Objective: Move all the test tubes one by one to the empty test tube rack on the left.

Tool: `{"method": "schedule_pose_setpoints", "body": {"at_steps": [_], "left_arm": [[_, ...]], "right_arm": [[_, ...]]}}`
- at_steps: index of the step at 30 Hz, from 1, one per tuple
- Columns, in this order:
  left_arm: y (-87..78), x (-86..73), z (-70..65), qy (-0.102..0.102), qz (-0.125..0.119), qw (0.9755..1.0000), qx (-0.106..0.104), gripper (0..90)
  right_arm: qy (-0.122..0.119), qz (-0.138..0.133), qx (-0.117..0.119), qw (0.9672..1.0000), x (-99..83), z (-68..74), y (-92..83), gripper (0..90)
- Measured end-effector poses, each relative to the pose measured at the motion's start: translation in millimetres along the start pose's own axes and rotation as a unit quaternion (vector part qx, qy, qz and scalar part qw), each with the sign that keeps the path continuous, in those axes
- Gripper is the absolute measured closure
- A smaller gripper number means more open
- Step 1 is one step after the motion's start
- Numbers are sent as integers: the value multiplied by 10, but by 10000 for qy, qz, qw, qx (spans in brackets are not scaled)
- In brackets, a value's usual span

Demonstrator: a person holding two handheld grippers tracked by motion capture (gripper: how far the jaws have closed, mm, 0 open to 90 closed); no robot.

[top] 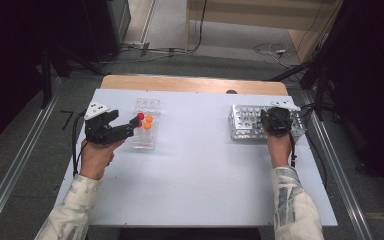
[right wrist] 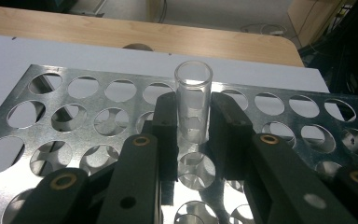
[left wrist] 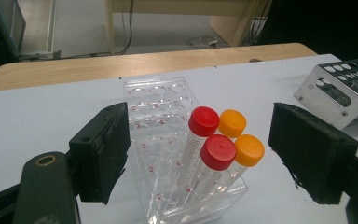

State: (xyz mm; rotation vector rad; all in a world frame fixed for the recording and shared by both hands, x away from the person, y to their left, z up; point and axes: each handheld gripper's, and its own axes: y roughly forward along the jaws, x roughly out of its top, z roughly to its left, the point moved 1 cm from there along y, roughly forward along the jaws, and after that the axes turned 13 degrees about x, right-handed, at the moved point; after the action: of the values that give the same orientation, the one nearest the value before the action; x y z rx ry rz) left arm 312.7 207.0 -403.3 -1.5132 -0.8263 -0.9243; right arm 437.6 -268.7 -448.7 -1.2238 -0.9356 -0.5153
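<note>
One tube: clear glass tube, long axis upright, open mouth up, in metal rack.
Right gripper: clamped on tube.
Left gripper: wide, around capped tubes.
Hidden: tube's base.

black jaws on the left gripper, black again on the right gripper, with brass-coloured rivets along its arms. two red screw caps and two orange screw caps top the clear tubes with fine printed markings, in a see-through plastic rack numbered in red. over there, a colourless clear glass tube and a shiny silver perforated metal rack dotted with round holes. white table top, pale wood edge behind it, and cream sleeves patterned in grey.
</note>
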Motion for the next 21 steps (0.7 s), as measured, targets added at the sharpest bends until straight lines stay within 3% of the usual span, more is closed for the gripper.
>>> {"method": "schedule_pose_setpoints", "body": {"at_steps": [7,14,17,21], "left_arm": [[-18,7,-2,-11,-39,10000,-21,209],[-62,38,-13,-27,-110,9999,-55,208],[-95,56,-51,9,-160,9998,-107,208],[-141,77,-159,122,-221,9994,-237,208]], "right_arm": [[-32,-163,-18,9999,47,-1,-70,739],[-246,-581,-61,9980,270,92,-357,740],[-365,-746,116,9965,316,196,-513,740],[-682,-800,618,9925,293,482,-661,740]]}}
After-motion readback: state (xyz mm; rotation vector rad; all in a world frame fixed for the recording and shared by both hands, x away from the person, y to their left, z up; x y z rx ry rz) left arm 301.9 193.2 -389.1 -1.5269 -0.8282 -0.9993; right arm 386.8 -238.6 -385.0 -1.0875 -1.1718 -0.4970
